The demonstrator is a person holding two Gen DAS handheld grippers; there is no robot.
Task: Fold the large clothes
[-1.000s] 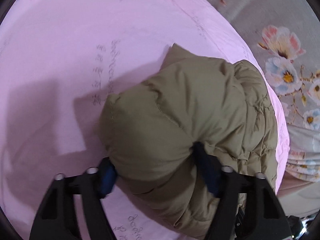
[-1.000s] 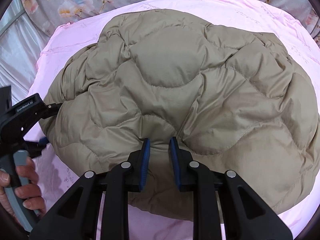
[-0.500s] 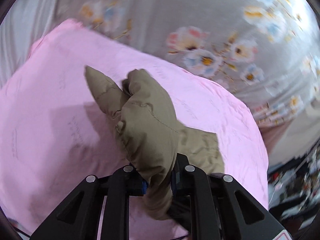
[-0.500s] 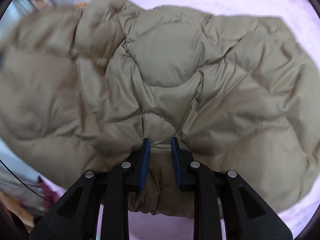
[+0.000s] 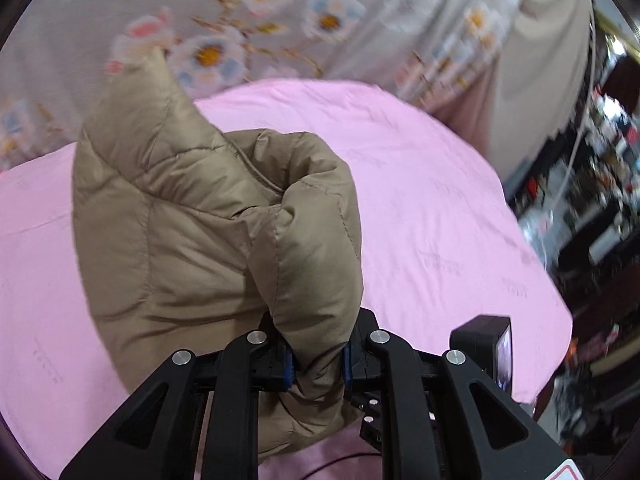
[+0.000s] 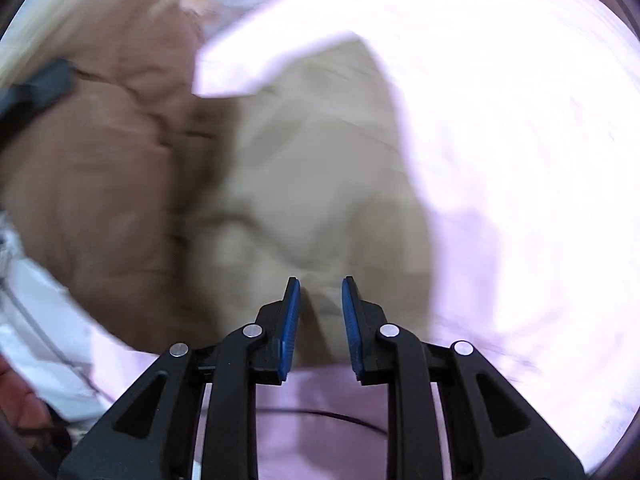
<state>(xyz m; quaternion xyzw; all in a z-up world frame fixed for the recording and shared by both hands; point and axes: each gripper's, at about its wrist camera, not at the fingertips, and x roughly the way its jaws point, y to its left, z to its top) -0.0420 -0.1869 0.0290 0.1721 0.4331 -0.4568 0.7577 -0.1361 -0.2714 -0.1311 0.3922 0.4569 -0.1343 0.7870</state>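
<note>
A tan quilted puffer jacket [image 5: 208, 216] is lifted off the pink sheet [image 5: 440, 208]. My left gripper [image 5: 318, 356] is shut on a thick bunch of its fabric, which rises in front of the camera. In the blurred right wrist view the jacket [image 6: 304, 184] hangs over the pink sheet [image 6: 520, 160]. My right gripper [image 6: 320, 308] is shut on a fold of its edge, the blue pads a narrow gap apart with fabric between them. The left gripper shows as a dark shape [image 6: 36, 92] at the far left.
A grey floral bedcover [image 5: 248, 20] lies beyond the pink sheet. A cluttered dark room area [image 5: 592, 208] is past the bed's right edge. A thin black cable [image 6: 332, 416] lies on the sheet near my right gripper.
Both grippers have lifted the jacket off the sheet and swung it. The left gripper closed from wide open onto a fabric bunch. The right view has turned blurry with motion.
</note>
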